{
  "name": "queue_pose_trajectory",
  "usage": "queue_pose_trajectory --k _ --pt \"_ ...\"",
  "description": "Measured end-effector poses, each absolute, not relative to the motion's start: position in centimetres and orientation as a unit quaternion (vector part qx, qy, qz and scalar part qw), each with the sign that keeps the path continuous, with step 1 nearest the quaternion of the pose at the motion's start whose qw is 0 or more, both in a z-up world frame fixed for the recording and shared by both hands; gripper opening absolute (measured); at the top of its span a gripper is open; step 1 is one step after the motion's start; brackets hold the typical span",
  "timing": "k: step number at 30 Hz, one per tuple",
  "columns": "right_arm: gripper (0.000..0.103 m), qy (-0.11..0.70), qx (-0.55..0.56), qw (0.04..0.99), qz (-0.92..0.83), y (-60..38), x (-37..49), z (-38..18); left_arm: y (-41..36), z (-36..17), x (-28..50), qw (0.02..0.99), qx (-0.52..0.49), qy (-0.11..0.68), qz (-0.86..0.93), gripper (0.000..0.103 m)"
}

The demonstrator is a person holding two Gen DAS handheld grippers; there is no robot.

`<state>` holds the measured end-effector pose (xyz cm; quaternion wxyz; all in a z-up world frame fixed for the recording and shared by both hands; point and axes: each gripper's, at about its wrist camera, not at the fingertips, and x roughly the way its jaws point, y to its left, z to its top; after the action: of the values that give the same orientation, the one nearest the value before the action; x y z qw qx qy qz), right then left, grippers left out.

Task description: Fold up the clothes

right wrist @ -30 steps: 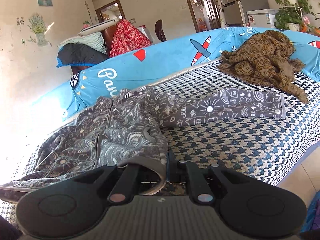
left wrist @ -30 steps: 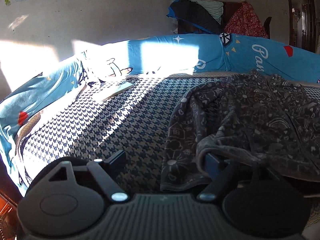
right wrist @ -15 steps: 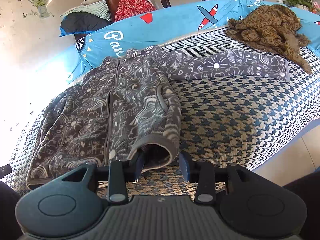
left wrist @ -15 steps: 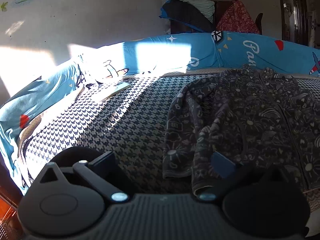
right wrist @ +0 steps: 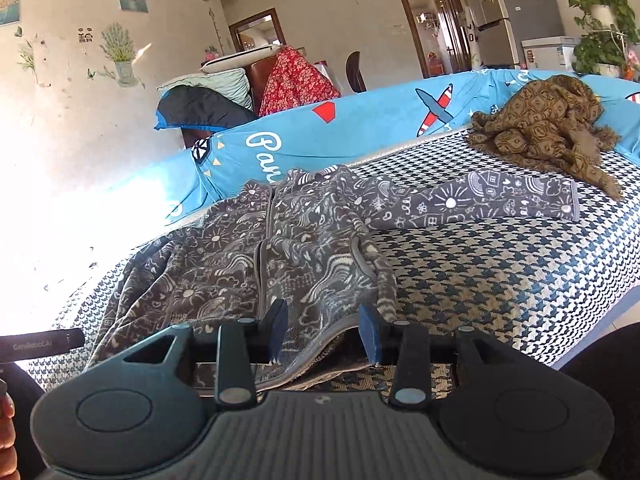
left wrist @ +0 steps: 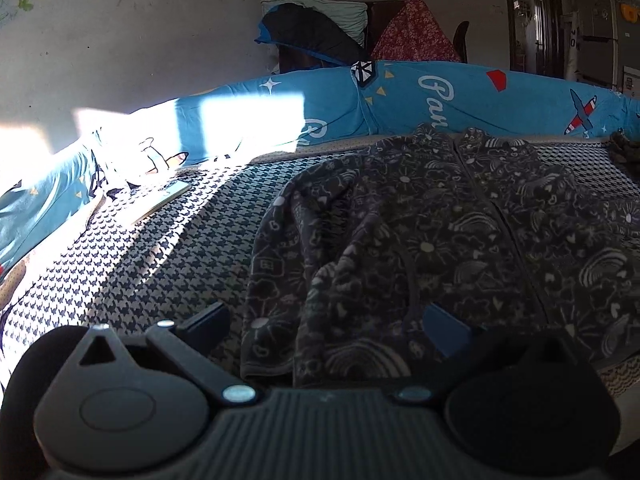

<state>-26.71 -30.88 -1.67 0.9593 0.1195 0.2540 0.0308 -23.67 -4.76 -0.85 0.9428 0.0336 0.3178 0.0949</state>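
A grey fleece jacket [left wrist: 440, 240] [right wrist: 304, 248] with white doodle print lies front up, zipped, on the houndstooth mat [right wrist: 500, 280]. One sleeve [right wrist: 480, 204] stretches out to the right. My left gripper [left wrist: 324, 318] stands wide open just above the jacket's near left corner, holding nothing. My right gripper [right wrist: 324, 324] is open at the jacket's near right hem. The hem's edge lies between the blue pads [right wrist: 370, 330] without being pressed. In the right wrist view the left gripper's body [right wrist: 40, 346] shows at the left edge.
A crumpled brown garment [right wrist: 552, 128] lies at the mat's far right. A blue printed bolster [left wrist: 440, 96] rims the far side. A flat light object [left wrist: 164, 200] rests in sunlight at the far left. The mat's near edge drops to the floor [right wrist: 624, 316].
The right jaws have let go of the jacket's hem and parted. The left jaws have spread wider, off the fabric. The jacket now lies flatter, and both grippers have drawn back from it.
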Motion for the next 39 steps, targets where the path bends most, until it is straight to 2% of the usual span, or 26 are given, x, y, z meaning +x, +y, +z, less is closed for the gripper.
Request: queue_pose_trajectory --k 5,12,18,22,28,39 --pt "0.038 0.268 0.115 0.956 0.024 -30.0 -24.8 -1.9 -6.4 -1.0 -21.4 0.946 0.038 0.315 0.071 0.103" --pt "0.038 0.338 0.122 0.933 -0.002 -29.0 -21.0 -4.2 -9.1 -3.3 -17.9 0.943 0.073 0.323 0.025 0.103" --pt "0.039 0.426 0.160 0.890 0.036 -28.1 -18.8 -8.3 -7.5 -7.7 -15.8 0.912 0.092 0.395 0.065 0.103" --pt "0.039 0.420 0.130 0.897 0.052 -27.2 -19.3 -8.0 -5.5 -8.8 -15.7 0.906 0.074 0.406 0.092 0.103" --pt "0.039 0.402 0.168 0.896 0.091 -28.0 -19.7 -6.4 -5.4 -8.7 -15.4 0.898 0.082 0.417 0.111 0.103" --pt "0.039 0.369 0.143 0.914 0.087 -31.1 -14.9 -1.9 -5.7 -4.4 -13.6 0.909 0.042 0.407 0.075 0.103"
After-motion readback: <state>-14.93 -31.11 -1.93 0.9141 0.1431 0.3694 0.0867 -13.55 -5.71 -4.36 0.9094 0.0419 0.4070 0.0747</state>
